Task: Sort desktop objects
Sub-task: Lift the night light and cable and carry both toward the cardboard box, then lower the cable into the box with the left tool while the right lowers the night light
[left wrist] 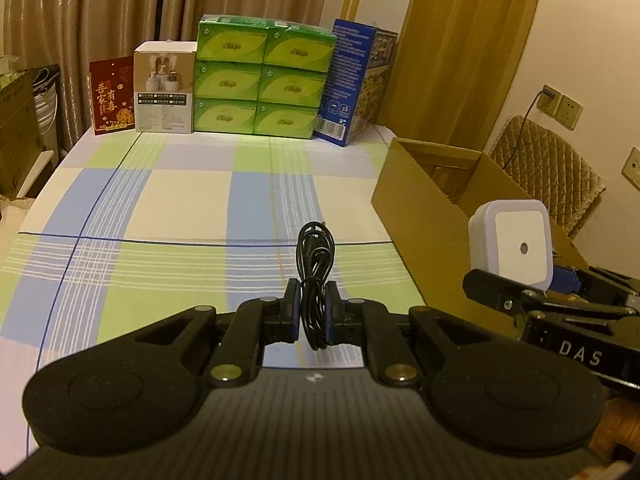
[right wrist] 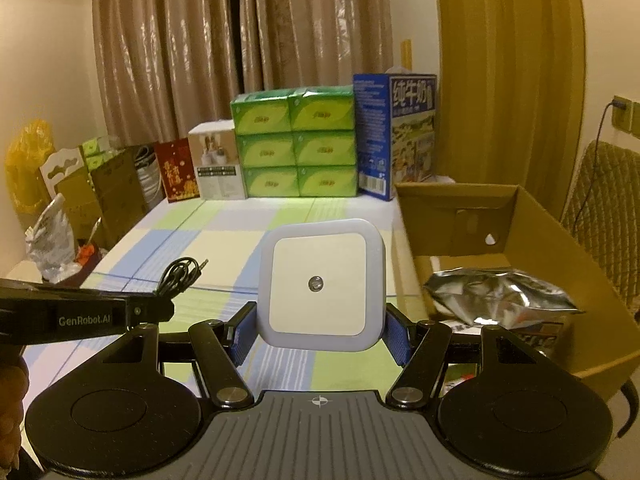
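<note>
Desktop objects held above a table (left wrist: 168, 200) covered in a blue, green and white checked cloth. At the far edge, from left to right: a red card (left wrist: 112, 98), a white product box (left wrist: 165, 87), a stack of 6 green tissue packs (left wrist: 262, 76) and a blue carton (left wrist: 356, 82). Left gripper (left wrist: 314, 312): fingers pressed together on a bundled black cable (left wrist: 316, 264), which stands upright between the blue pads and is lifted off the cloth. Right gripper (right wrist: 320, 336): fingers clamped on the 2 sides of a white square night light (right wrist: 320, 284), its face with a small round sensor turned toward the camera, also lifted clear of the cloth. Just right of the night light, at the table's right edge, an open cardboard box (right wrist: 560, 240) containing a crumpled silver foil bag (right wrist: 500, 296).
</note>
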`<state>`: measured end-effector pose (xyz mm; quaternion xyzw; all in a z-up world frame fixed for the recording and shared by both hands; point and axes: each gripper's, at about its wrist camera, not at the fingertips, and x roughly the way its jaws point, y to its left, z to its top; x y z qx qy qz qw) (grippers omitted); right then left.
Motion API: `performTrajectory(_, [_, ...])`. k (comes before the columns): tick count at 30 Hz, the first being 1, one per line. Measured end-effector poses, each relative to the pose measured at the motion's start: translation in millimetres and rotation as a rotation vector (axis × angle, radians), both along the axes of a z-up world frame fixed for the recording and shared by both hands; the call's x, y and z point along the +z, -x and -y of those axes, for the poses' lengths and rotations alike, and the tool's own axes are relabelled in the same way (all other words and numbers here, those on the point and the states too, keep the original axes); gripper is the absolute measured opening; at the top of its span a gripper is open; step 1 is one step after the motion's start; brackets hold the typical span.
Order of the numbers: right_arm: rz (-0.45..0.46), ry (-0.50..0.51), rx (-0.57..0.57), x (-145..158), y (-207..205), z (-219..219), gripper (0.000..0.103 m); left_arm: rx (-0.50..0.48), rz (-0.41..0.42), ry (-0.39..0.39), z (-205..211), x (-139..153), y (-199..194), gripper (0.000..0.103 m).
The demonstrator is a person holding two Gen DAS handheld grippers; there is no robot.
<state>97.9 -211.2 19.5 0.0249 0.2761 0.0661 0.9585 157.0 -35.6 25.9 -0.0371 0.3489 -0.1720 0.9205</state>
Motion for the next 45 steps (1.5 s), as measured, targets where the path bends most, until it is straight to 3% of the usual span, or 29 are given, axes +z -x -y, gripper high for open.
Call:
performTrajectory(29, [0.043,-0.021,-0.146,22.0,30.9,83.1,0.062,-0.105,0.028,0.006,65.3,27.6,21.3,0.008])
performTrajectory(45, [0.039,-0.036,-0.239,22.7,36.2,138.0,0.062,-0.209,0.024,0.023,127.3,32.8,15.3,0.008])
